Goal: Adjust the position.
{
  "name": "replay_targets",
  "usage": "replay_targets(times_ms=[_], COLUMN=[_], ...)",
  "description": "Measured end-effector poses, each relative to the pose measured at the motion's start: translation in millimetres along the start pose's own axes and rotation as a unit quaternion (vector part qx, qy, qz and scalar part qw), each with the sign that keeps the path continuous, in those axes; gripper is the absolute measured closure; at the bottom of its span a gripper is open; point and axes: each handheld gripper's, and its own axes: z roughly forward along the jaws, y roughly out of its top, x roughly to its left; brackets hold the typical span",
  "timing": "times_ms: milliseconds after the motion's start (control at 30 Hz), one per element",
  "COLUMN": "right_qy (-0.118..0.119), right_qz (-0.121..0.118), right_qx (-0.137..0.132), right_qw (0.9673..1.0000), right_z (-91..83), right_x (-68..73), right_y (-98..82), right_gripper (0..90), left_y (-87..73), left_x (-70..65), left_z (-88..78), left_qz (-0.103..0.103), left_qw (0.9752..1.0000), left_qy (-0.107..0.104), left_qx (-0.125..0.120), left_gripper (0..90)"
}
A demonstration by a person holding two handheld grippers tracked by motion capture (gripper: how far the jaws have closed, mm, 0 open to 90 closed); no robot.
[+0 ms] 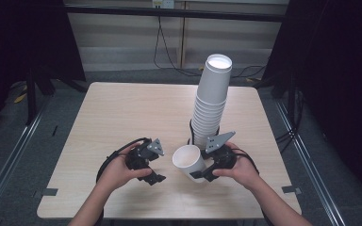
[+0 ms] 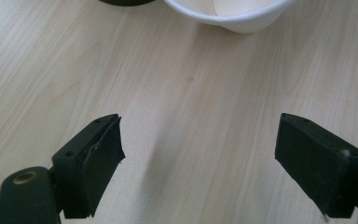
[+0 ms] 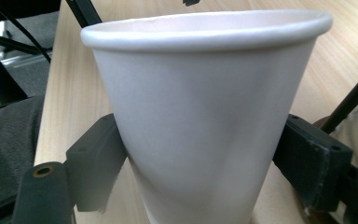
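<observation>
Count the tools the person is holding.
2. The left tool is over the table near its front edge, jaws apart with nothing between them. The right tool grips a single white cup beside the tall cup stack.

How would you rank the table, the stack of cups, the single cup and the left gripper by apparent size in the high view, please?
1. table
2. stack of cups
3. single cup and left gripper: they look about alike, so I would not rank them.
</observation>
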Motion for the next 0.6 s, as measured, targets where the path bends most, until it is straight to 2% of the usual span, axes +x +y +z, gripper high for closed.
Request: replay_targets(times_ms=[300,467,600], right_qy=[-0.003,-0.003,-0.001], right_qz=[0.010,0.006,0.005], right_qx=[-0.017,-0.017,-0.017], right_qw=[0.9998,0.9998,0.9998], right_z=[-0.5,-1.1,-1.8], right_x=[-1.5,-0.7,-0.5], right_y=[-8.3,-9.1,-10.0], right_gripper=[19.8,19.4,19.1], left_y=[-1.2,-0.3,-0.3], left_x=[-1.3,-0.9,-2.1], left_z=[1.4,1.5,2.9], left_qz=[-0.005,0.002,-0.002], left_qw=[1.0000,1.0000,1.0000], left_qy=[-0.002,-0.001,-0.002], left_qx=[0.001,0.006,0.005], left_gripper=[14.8,14.8,14.9])
